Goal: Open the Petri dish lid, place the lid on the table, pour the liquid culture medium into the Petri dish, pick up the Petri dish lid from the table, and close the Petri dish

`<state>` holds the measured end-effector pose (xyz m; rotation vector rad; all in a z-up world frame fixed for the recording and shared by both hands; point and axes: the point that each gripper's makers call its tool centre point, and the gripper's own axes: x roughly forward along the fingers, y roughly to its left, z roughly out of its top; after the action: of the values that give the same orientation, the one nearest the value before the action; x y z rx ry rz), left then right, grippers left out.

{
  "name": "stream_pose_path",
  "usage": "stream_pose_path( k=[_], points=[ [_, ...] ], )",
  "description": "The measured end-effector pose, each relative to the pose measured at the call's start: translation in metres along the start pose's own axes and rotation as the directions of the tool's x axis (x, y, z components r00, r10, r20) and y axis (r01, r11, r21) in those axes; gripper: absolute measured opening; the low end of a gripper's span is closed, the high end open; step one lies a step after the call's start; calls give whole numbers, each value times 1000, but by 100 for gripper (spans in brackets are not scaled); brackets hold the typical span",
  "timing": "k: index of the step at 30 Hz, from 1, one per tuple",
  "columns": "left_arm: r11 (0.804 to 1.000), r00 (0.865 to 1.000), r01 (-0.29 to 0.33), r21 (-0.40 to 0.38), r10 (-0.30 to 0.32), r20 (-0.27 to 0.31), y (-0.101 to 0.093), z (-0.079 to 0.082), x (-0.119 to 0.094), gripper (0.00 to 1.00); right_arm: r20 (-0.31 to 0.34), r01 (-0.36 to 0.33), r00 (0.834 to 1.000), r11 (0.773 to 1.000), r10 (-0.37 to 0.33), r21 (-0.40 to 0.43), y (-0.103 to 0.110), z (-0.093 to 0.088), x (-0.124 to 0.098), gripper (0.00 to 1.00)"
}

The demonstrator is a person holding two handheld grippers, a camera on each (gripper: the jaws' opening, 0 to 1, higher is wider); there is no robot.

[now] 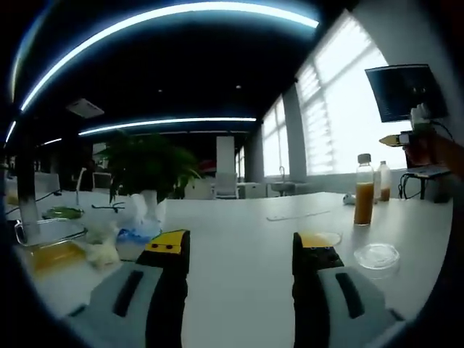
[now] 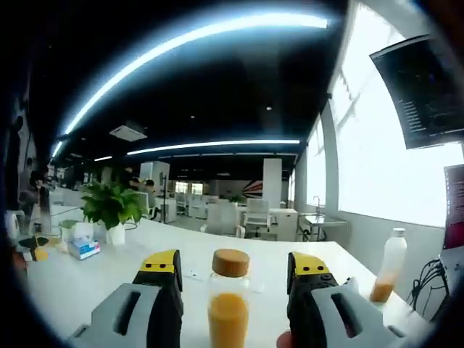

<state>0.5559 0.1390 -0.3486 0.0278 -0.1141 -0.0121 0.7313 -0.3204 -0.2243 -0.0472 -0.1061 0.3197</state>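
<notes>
My left gripper (image 1: 241, 246) is open above the white table (image 1: 239, 217), with nothing between its jaws. Just past its right jaw sits the Petri dish (image 1: 320, 238) holding orange medium. Its clear lid (image 1: 378, 255) lies flat on the table to the right of it. Farther back stands the culture medium bottle (image 1: 363, 190), upright and capped. In the right gripper view that bottle (image 2: 229, 308) stands close up between the jaws of my right gripper (image 2: 234, 262). Those jaws are open, with a gap on each side of the bottle. The bottle's base is hidden below the view.
A second, nearly empty bottle (image 2: 389, 275) stands back right. At the left are a potted plant (image 1: 148, 170), a tissue box (image 1: 138, 235) and a tray of yellow liquid (image 1: 51, 255). A monitor (image 1: 404, 90) hangs at the right. A fingertip (image 2: 286, 339) shows by my right jaw.
</notes>
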Motion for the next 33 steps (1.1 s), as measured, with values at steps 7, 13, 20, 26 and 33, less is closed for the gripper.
stream_pose_path(
  k=[7,13,20,26,33],
  points=[
    [1000,1000,-2,-3,2,-3,-1,-1,0,48,-60,-25,998,1000,25,-5,10,-11,34,51],
    [1000,1000,-6,5,6,4,2,2,-3,49,-84,-12,996,1000,13,7,12,-23,51,48],
    [1000,1000,-21,-5,21,15,11,6,-5,49,-108,-6,994,1000,7,9,17,-34,65,48],
    [1000,999,-21,-5,22,26,13,10,-8,49,-126,10,992,1000,-9,7,15,-42,72,46],
    [1000,1000,-19,-6,19,25,16,9,-8,49,-131,16,991,1000,-12,27,17,-45,76,44]
  ],
)
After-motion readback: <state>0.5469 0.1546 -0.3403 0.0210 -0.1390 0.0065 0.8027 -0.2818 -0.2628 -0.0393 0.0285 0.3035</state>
